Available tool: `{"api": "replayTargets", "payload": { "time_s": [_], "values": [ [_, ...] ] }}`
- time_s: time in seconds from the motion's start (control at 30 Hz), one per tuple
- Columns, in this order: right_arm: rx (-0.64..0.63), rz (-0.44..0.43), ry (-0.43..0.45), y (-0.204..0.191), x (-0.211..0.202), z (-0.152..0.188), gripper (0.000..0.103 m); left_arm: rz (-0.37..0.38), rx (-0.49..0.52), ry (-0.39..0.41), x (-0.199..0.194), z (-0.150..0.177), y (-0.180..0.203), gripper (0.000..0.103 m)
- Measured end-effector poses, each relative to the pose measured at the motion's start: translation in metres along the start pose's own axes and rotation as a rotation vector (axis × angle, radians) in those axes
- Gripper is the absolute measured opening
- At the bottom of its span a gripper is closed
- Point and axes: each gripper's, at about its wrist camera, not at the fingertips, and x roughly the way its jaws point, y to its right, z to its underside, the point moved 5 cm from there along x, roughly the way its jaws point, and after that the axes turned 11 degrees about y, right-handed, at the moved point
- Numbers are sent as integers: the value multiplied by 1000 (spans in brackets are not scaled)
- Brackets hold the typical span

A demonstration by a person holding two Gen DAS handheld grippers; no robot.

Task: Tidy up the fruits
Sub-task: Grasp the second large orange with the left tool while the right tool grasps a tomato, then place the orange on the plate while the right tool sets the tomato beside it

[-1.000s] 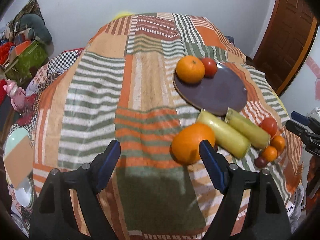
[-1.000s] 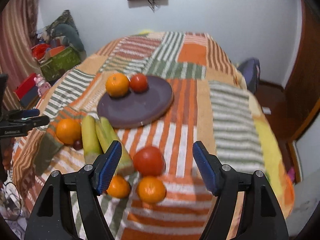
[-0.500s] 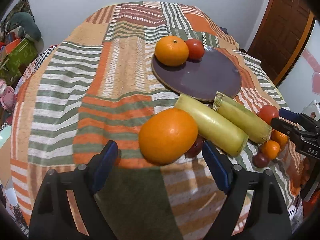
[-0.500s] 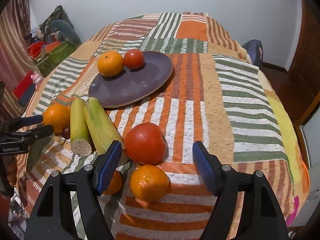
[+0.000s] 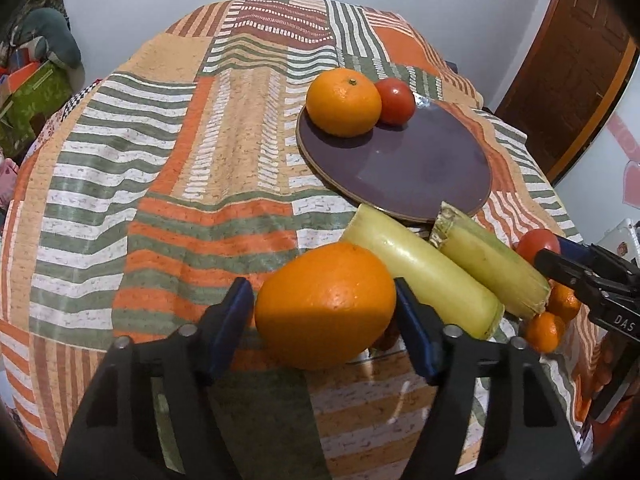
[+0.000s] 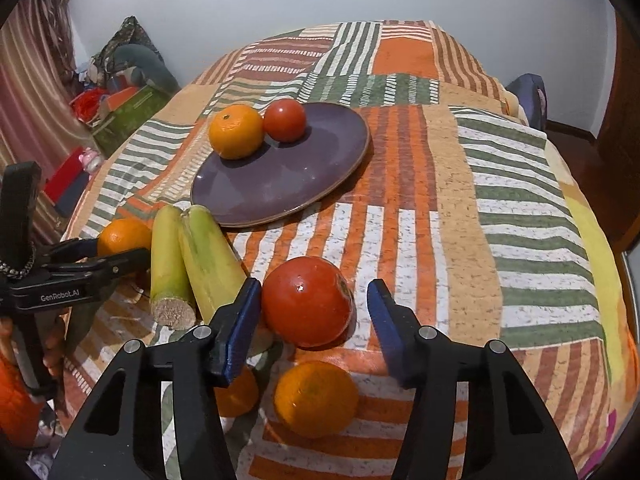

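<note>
A purple plate [image 5: 420, 164] [image 6: 312, 176] on the striped cloth holds a mandarin [image 5: 343, 102] [image 6: 236, 131] and a small tomato [image 5: 395, 101] [image 6: 285, 120]. My left gripper [image 5: 324, 312] is open with a large orange [image 5: 326, 306] between its blue pads, near or touching them; the orange rests on the cloth. My right gripper [image 6: 314, 312] is open around a big red tomato [image 6: 307, 306], left pad close, right pad apart. Two small oranges [image 6: 316, 398] lie just in front of it. Two yellow-green corn cobs [image 5: 424, 272] [image 6: 192, 264] lie between the grippers.
A dark small fruit [image 5: 386, 338] sits behind the large orange. The striped cloth [image 5: 160, 184] drops off at its edges. Boxes and a cushion [image 6: 124, 92] lie on the floor at left. A wooden door [image 5: 568, 80] is at right.
Both grippers moved forward and down. The left pads narrowed and now flank the large orange. The right pads narrowed around the big tomato.
</note>
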Motion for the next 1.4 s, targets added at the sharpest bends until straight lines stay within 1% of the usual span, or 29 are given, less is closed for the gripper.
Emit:
{"api": "replayTargets", "payload": {
  "time_s": [0.03, 0.23, 0.3, 0.33, 0.5, 0.73, 1.0, 1.17, 1.4],
  "values": [
    [2, -2, -4, 0, 1, 0, 51, 9, -2, 0, 0, 0, 0, 64],
    [27, -36, -31, 2, 8, -3, 51, 4, 5, 2, -2, -1, 2, 64],
    [28, -63, -34, 1, 8, -2, 47, 2, 7, 3, -5, -1, 3, 64],
    [26, -60, -34, 0, 7, -3, 44, 2, 7, 5, -7, 0, 3, 64],
    [10, -39, -28, -3, 5, -4, 44, 1, 10, 22, -19, -3, 3, 64],
    [1, -16, 13, 2, -7, -16, 44, -4, 15, 67, -34, -18, 3, 64],
    [-27, 6, 73, 4, -14, -42, 44, 14, 34, 130, -42, -48, 14, 63],
    [-55, -3, 111, -1, -12, -62, 44, 22, 53, 150, -37, -65, 23, 64],
    [-98, -25, 138, -13, 1, -82, 44, 37, 66, 150, -20, -81, 31, 64]
  ]
}}
